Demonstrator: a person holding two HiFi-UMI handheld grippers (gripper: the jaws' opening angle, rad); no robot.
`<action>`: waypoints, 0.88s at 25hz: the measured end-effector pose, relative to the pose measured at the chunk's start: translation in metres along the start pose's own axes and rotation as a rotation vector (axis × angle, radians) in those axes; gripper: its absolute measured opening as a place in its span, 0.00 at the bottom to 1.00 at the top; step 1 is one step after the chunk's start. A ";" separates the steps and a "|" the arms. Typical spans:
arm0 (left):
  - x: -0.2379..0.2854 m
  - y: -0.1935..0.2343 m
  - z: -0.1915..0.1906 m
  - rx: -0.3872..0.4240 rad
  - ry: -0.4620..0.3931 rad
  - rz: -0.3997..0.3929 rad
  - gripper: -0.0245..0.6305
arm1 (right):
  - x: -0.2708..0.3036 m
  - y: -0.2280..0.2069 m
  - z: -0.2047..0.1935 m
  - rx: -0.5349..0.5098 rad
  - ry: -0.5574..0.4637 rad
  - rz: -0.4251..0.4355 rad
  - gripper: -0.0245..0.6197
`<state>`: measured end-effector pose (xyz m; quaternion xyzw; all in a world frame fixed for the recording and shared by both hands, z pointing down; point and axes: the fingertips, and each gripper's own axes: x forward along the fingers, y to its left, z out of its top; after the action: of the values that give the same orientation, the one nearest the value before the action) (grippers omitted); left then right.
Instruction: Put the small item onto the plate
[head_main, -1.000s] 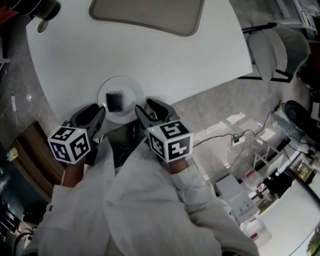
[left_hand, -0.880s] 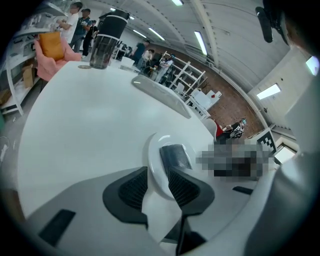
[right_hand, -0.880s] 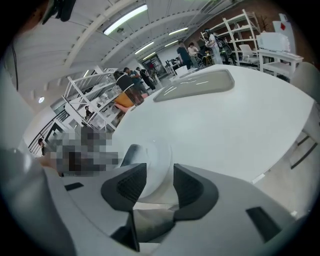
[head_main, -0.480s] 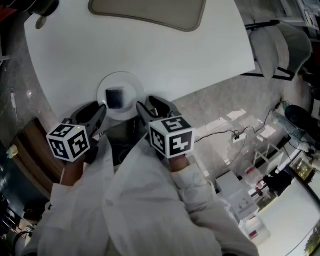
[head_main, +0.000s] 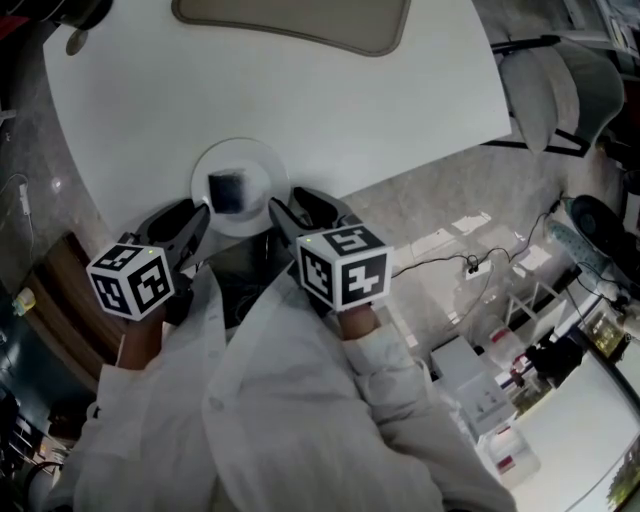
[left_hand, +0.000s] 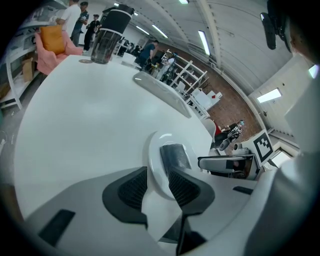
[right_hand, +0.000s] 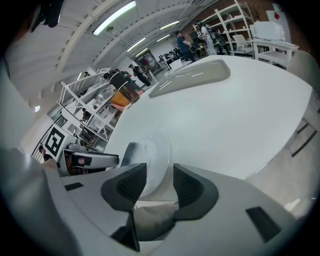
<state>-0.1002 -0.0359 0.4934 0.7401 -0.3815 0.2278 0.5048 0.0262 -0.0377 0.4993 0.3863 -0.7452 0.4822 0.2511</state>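
Observation:
A small dark block (head_main: 227, 190) lies on the round white plate (head_main: 252, 170) near the front edge of the white table (head_main: 300, 110). My left gripper (head_main: 190, 222) hovers just off the plate's near left side, open and holding nothing. My right gripper (head_main: 298, 212) stands open and empty at the plate's near right side. In the left gripper view the block (left_hand: 175, 156) sits on the plate (left_hand: 156, 150) just beyond the left gripper (left_hand: 157, 187). The right gripper view shows the plate (right_hand: 157, 152) and block (right_hand: 131, 152) ahead of the right gripper (right_hand: 160, 186).
A beige mat (head_main: 290, 25) lies at the table's far side and a dark cup (head_main: 80, 12) stands at the far left corner. A grey chair (head_main: 560, 90) is at the right. Cables and boxes cover the floor at the lower right.
Hardly anything differs: the block stays on the plate and both grippers stay open beside its near edge, shifted only slightly in the picture.

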 end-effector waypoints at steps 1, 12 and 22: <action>0.000 0.001 0.000 -0.006 0.001 -0.003 0.22 | 0.001 0.000 0.000 0.008 0.004 0.005 0.28; 0.001 0.001 0.002 -0.038 0.022 -0.015 0.22 | 0.001 -0.002 0.001 0.026 0.024 -0.016 0.28; 0.003 0.000 0.003 -0.039 0.033 -0.028 0.22 | 0.002 -0.002 0.002 0.047 0.026 -0.004 0.28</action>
<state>-0.0987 -0.0397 0.4945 0.7316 -0.3671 0.2254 0.5285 0.0270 -0.0406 0.5009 0.3873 -0.7294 0.5041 0.2527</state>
